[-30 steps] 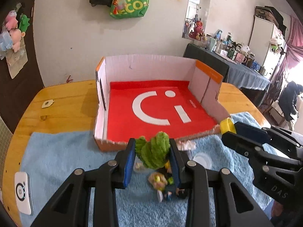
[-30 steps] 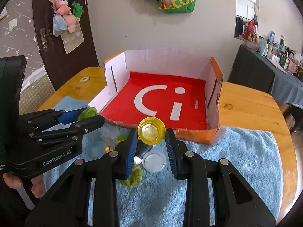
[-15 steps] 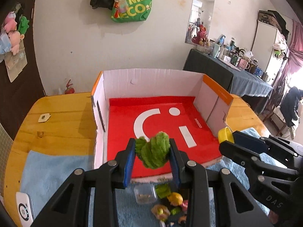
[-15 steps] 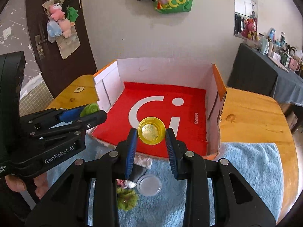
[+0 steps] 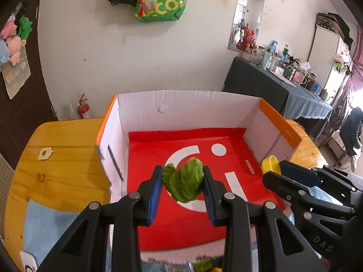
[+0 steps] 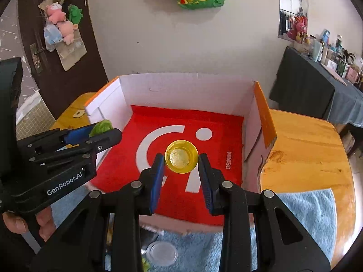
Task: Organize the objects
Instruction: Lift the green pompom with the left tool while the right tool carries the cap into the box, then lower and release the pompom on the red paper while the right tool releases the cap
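Lighting: bright, even daylight; blown-out glare from window at far right. Shadows soft. Distortion: strong fisheye bowing, dark vignetted corners. Focus: near box edge blurred.

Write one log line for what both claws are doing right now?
left claw: shut on green fuzzy toy | right claw: shut on yellow cup | both over red-floored box | nothing released

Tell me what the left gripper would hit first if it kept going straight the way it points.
Most likely the red floor of the open cardboard box. The left gripper, shut on the green fuzzy toy, points down into the box, and nothing shows between the toy and the floor. Depth is hard to judge.
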Tool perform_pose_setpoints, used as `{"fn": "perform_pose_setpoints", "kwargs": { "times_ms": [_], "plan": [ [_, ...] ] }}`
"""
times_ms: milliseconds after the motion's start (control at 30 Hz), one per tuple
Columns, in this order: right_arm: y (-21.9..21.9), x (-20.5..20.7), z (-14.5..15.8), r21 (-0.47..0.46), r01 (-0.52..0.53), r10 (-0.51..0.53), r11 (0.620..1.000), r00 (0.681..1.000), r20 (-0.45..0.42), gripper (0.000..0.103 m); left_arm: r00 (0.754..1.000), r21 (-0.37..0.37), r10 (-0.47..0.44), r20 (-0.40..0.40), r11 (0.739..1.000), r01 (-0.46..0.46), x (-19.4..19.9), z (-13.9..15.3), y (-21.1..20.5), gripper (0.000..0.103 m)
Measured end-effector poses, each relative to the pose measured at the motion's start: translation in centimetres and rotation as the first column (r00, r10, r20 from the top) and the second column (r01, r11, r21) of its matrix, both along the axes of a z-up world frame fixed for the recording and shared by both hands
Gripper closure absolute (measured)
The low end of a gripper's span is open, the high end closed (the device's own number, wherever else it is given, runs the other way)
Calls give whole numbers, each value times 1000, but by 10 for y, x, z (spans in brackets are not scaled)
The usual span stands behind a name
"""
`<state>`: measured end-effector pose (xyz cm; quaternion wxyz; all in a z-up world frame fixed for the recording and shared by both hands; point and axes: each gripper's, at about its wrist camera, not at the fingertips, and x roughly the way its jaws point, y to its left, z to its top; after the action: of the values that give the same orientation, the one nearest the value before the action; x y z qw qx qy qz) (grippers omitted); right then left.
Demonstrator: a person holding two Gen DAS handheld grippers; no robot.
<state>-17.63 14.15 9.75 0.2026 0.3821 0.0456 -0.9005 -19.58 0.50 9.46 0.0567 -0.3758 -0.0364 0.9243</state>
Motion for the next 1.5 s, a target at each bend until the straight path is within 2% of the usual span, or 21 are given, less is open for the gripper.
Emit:
{"fn": "perform_pose_setpoints", "kwargs": {
  "times_ms": [300,667,1000,1233,1500],
  "plan": [
    [-7,-41,-17,43,18,-21,999,998,56,74,998,-20,3,67,1000,-2,-40,-20,3,68],
    [-18,-84,-50,107,20,-37,994,987,159,74,981,-11,4,195,1000,-2,-78,-53,-1,68],
    [-18,-89,-61,134,12,-42,991,973,229,74,966,-19,0,257,1000,6,-83,-70,-4,68],
    [-14,-92,-65,139,5,-44,990,961,274,74,954,9,-3,299,1000,0,-84,-77,-11,68],
    [-9,-88,-64,126,8,-46,992,952,302,74,953,4,-1,302,1000,-1,-82,-78,-16,67]
  ]
}}
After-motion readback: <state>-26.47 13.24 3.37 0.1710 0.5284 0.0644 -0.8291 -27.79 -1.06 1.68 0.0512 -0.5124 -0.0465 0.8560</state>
